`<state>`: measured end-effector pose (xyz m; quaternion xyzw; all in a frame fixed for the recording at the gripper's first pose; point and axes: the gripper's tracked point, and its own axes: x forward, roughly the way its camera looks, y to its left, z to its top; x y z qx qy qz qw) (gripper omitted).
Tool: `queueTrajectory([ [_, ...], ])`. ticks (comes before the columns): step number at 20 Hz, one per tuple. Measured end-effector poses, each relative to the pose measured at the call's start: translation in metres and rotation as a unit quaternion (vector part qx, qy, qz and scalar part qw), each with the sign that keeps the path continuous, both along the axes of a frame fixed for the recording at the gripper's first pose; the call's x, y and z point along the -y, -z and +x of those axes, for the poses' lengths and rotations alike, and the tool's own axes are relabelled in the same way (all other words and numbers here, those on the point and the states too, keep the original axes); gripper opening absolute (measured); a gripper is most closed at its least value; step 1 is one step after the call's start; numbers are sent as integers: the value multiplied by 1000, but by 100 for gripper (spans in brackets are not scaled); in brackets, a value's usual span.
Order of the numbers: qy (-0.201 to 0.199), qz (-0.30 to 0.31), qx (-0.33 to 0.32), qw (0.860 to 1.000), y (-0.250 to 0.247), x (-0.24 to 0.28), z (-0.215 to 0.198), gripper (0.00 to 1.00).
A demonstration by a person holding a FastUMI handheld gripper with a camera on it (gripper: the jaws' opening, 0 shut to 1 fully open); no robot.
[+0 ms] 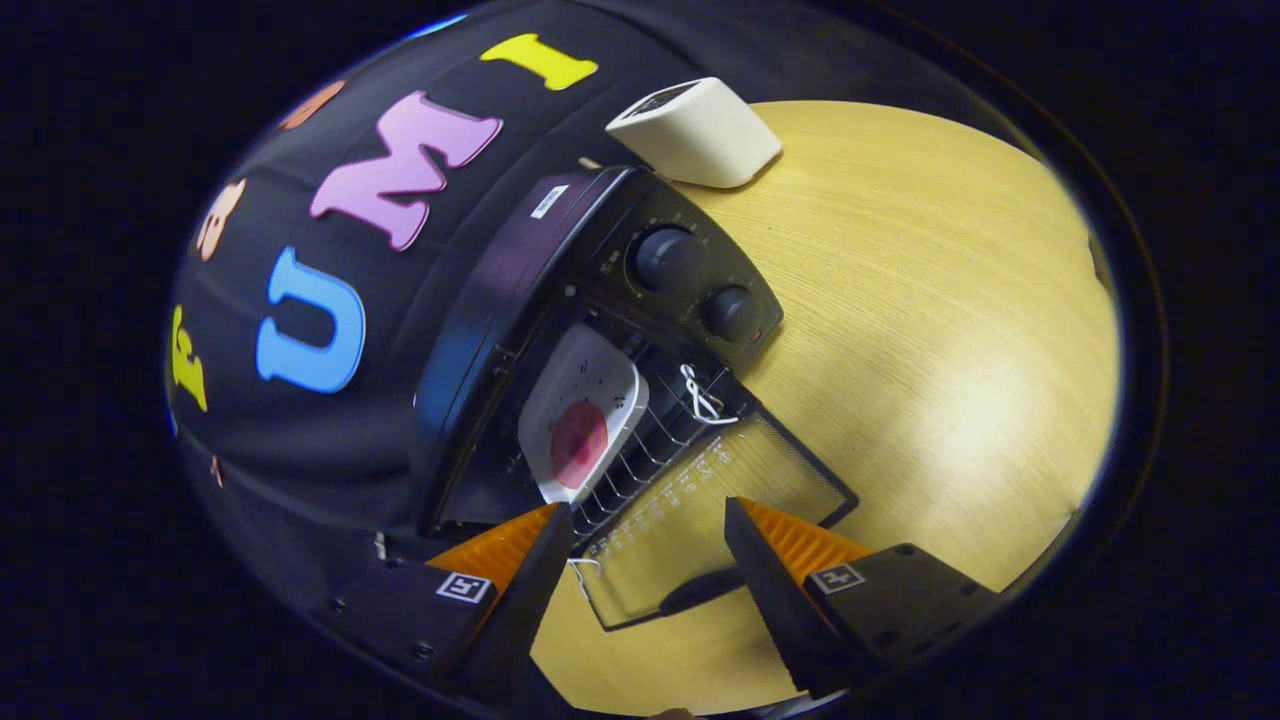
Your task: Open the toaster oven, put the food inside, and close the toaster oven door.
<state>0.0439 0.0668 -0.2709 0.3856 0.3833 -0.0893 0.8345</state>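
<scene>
The toaster oven [560, 330] is being shown standing on the wooden table [930, 330] with its back toward the dark cloth wall, tilted in this view because the gripper is being held at an angle. Inside its cavity, a white plate [585, 385] carrying a round reddish piece of food [579, 443] is being supported on the wire rack [650, 450], so the loading step is judged to be done already. To the right of the cavity, two dark knobs [700, 285] are being presented on the control panel. The glass door [700, 520] is lying dropped fully open toward the gripper, flat over the table, with its handle [705, 590] at the near edge, which is why the cavity is being left exposed. A white cord or wire tie [700, 395] is seen near the door hinge side; its purpose cannot be told.

The gripper [648, 535] is being held wide open and empty, its two fingers straddling the near part of the lowered door, just above the handle region. Whether either finger is touching the glass cannot be told. This placement is judged to be a preparation for lifting the door by its near edge and swinging it shut.

Beyond the oven, a cream-coloured box-like device [695, 130] is resting on the table, well apart from the work and seemingly uninvolved.
</scene>
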Motion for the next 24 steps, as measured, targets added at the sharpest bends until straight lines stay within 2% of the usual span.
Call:
queueTrajectory([
  [3, -71, -58, 16, 996, -2, -6, -16, 99],
  [5, -122, -93, 28, 988, -1, -12, -28, 99],
  [9, -219, -181, 43, 958, 7, -17, -59, 99],
  [11, -253, -212, 45, 943, 17, -18, -73, 99],
  [17, -309, -282, 8, 908, 56, -11, -98, 99],
  [24, -313, -319, -20, 894, 93, -20, -91, 99],
])
